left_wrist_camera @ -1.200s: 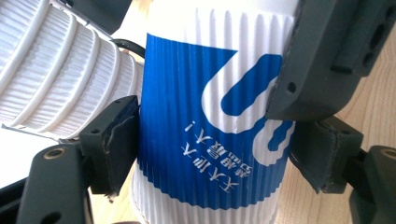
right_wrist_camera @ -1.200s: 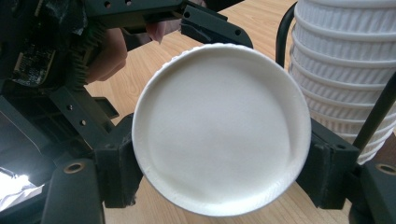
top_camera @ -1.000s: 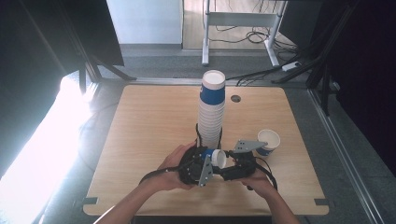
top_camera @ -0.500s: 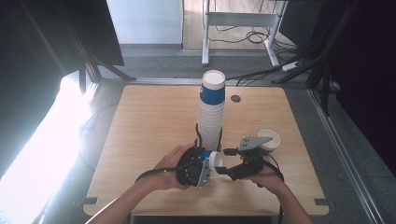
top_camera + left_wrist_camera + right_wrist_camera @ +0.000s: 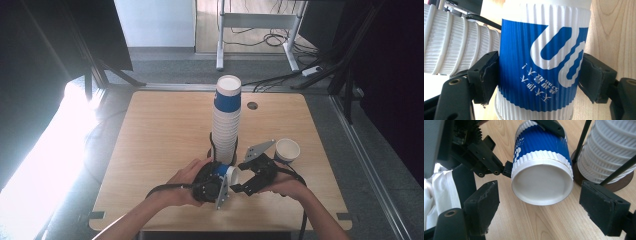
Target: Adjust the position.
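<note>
Blue-and-white ribbed paper cup (image 5: 541, 62): lying on its side above the near middle of the round-cornered wooden table (image 5: 165, 130), at the foot of the tall stack of white ribbed paper cups (image 5: 226, 125). Your left gripper (image 5: 216, 181) is clamping it across its blue band, a black pad pressing on either side. Its white base is facing your right gripper (image 5: 246, 184), whose jaws have just been opening and are standing wide, both pads clear of the cup, which is lying just ahead of them. You are holding both grippers close together near the table's front edge. Single white paper cup (image 5: 287, 150): standing upright, well to the right, near the table's right edge.
</note>
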### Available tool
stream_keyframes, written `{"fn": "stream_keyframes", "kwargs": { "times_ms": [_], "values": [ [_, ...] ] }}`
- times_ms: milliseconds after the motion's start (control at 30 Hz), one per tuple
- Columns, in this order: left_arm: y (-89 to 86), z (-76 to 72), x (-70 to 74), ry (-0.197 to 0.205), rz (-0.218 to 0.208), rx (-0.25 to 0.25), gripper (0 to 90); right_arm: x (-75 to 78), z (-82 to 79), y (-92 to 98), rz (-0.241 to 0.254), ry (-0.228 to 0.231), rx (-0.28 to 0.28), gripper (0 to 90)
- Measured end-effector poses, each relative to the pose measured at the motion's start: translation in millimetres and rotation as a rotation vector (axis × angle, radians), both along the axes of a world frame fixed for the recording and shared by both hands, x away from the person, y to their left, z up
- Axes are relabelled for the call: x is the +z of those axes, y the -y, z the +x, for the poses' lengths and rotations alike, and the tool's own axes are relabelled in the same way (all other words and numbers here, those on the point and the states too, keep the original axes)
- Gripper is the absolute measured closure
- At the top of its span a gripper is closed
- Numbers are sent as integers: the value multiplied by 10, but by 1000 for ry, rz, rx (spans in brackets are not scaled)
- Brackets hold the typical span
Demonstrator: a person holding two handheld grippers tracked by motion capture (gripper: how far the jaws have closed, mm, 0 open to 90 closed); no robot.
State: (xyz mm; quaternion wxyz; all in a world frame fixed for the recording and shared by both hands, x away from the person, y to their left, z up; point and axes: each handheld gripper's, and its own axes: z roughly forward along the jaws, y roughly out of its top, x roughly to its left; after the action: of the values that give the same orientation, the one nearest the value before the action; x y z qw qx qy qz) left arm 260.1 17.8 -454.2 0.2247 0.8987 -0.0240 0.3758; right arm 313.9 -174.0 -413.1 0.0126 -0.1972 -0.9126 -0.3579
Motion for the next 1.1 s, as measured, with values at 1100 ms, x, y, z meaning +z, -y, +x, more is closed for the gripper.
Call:
{"fn": "stream_keyframes", "kwargs": {
  "times_ms": [1100],
  "values": [
    [115, -101, -81, 67, 57, -43, 233, -161, 230, -322, -204, -170, 73, 239]
  ]
}}
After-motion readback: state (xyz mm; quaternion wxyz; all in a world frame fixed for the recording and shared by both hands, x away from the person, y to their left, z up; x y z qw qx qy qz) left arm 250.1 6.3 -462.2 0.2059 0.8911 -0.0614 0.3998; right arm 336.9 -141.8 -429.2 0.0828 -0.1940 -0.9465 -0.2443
